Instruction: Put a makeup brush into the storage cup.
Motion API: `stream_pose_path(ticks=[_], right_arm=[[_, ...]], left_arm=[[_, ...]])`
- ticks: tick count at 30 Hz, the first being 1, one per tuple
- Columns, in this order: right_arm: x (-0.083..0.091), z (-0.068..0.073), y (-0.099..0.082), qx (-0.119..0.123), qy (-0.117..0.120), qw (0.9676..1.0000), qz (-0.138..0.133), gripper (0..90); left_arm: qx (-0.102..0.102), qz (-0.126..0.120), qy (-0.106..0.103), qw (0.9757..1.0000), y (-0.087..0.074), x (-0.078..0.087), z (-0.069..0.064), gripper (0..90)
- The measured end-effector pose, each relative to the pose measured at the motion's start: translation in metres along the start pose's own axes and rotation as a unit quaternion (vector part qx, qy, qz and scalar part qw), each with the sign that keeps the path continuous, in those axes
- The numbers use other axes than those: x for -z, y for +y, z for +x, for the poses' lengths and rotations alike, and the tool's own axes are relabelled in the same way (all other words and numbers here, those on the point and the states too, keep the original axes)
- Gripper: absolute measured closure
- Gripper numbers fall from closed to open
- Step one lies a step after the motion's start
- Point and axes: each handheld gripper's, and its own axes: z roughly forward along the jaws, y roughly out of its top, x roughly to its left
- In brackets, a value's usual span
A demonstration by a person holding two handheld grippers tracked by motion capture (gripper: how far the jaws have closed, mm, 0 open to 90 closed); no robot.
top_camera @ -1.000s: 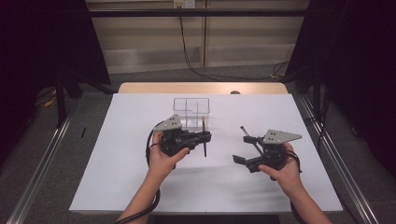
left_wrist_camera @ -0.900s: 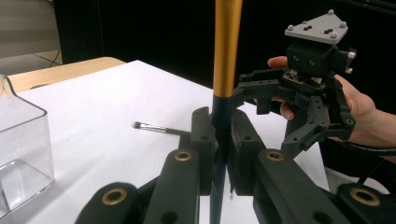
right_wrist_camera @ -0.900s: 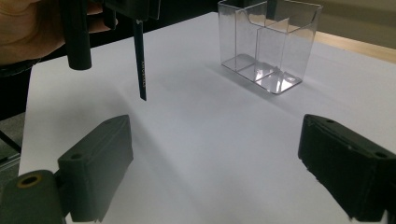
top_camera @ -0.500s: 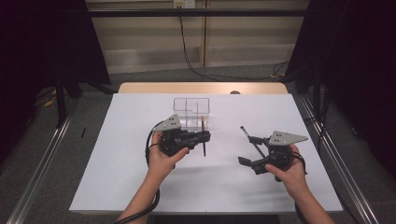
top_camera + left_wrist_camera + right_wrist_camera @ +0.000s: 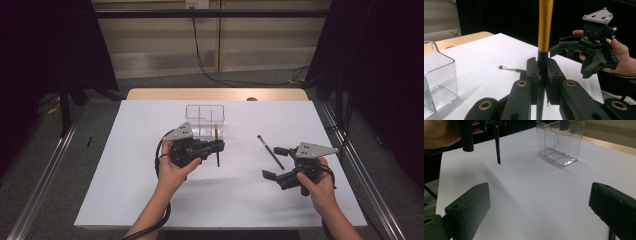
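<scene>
Gripping a makeup brush (image 5: 545, 27) by its black lower shaft, my left hand-held gripper (image 5: 216, 146) has its jaws clamped tight on it. I see the brush held upright, its gold upper handle rising above the jaws in the left gripper view and its dark lower end hanging clear of the white table (image 5: 140, 190) in the right gripper view. In the high view the brush stands just in front of a clear plastic organizer (image 5: 205, 119), close to its right compartment but apart from it, as far as I can tell. The organizer is a small box with dividers and sits toward the far middle of the table.

A second brush (image 5: 270, 151), slim and dark, lies flat on the table between my two hands, angled away from me; in the left gripper view its bristle tip (image 5: 501, 67) points toward the organizer.

My right hand-held gripper (image 5: 276, 163) is held near that lying brush, just beside its near end and not touching it. Its jaws have just been opening and now stand wide apart with nothing between them; bare white table shows between them in the right gripper view. My right hand (image 5: 320, 187) grips its body from behind.
</scene>
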Motion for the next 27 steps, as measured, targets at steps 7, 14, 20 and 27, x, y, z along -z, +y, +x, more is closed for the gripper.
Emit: stream_pose_path(ticks=[7, 14, 20, 27], right_arm=[[0.005, -0.003, -0.004, 0.002, -0.006, 1.0000, 0.004, 3.0], [0.013, -0.005, -0.009, -0.002, -0.012, 0.9999, 0.001, 3.1], [0.019, -0.008, -0.012, -0.003, -0.018, 0.9998, -0.001, 3.0], [0.027, -0.009, -0.016, -0.007, -0.021, 0.9997, -0.002, 3.0]], left_arm=[[-0.004, -0.001, 0.003, 1.0000, 0.001, 0.002, -0.001, 82.9], [-0.003, -0.001, 0.005, 1.0000, 0.001, 0.003, 0.000, 82.9], [-0.004, -0.001, 0.006, 1.0000, 0.001, 0.003, 0.000, 82.9], [-0.003, 0.001, 0.007, 1.0000, 0.001, 0.003, 0.000, 82.9]])
